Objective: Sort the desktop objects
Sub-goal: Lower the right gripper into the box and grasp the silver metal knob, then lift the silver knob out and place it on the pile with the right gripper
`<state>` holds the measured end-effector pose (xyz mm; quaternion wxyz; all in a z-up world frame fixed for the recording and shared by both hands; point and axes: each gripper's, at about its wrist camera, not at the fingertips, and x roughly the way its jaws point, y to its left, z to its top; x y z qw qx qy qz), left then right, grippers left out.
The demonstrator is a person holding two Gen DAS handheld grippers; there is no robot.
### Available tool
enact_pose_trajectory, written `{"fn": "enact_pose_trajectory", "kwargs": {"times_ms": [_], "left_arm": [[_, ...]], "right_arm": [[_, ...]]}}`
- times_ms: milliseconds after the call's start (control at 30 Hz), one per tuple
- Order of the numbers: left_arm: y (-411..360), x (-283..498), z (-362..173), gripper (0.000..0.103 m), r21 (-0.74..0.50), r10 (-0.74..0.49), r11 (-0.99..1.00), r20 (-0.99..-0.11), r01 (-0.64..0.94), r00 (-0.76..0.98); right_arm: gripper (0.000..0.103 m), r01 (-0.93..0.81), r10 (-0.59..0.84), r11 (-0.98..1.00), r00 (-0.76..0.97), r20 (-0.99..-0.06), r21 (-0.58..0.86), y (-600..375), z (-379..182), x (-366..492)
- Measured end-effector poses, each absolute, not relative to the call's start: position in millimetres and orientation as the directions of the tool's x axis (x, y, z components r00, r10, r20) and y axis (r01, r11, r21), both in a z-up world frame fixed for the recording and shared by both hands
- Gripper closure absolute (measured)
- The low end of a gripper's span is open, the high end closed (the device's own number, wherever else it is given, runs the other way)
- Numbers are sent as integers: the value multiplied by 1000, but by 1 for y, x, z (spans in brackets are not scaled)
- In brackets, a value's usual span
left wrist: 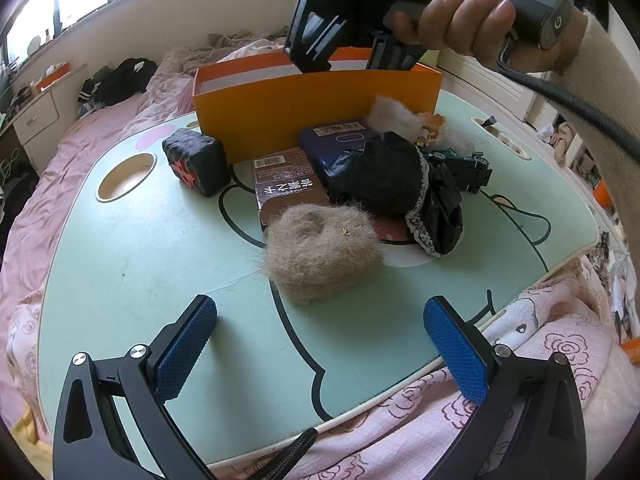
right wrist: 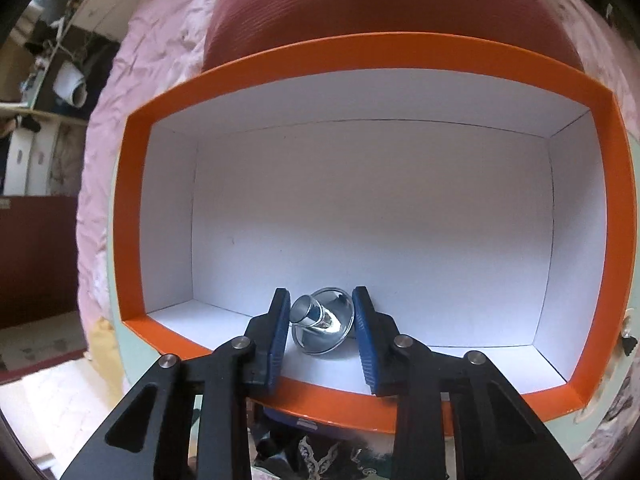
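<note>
Inside the orange box, near its front wall, your right gripper has a small shiny metal piece between narrowed jaws; whether the pads press it or stand just clear, you cannot tell. It looks light, hard and slick, so take it across the narrow neck. Its underside is hidden. In front of the box, your left gripper hangs spread and empty, above a fluffy pouch.

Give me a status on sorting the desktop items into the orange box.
Done: nothing clearly; the orange box holds only a shiny metal piece, between the right gripper's pads; grip unclear. Remaining: fur ball, brown box, navy box, black pouch, black block, toy truck on the table. Left gripper open, empty.
</note>
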<state>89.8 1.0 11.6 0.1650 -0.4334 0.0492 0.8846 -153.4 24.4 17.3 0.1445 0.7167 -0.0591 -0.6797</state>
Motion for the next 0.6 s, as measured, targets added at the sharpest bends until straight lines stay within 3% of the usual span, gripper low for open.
{"fn": "enact_pose_trajectory", "kwargs": {"times_ms": [167, 367, 600], "left_arm": [[1, 90, 12, 0, -56, 249, -941, -783, -334, -570], [1, 90, 11, 0, -56, 249, -941, -783, -334, -570], [2, 91, 12, 0, -56, 248, -941, -783, -333, -570]], "right_arm": [[73, 84, -413, -909, -54, -909, 408, 50, 53, -147], [73, 189, -464, -882, -205, -862, 431, 73, 107, -93], [72, 211, -404, -908, -221, -888, 361, 83, 70, -45]]}}
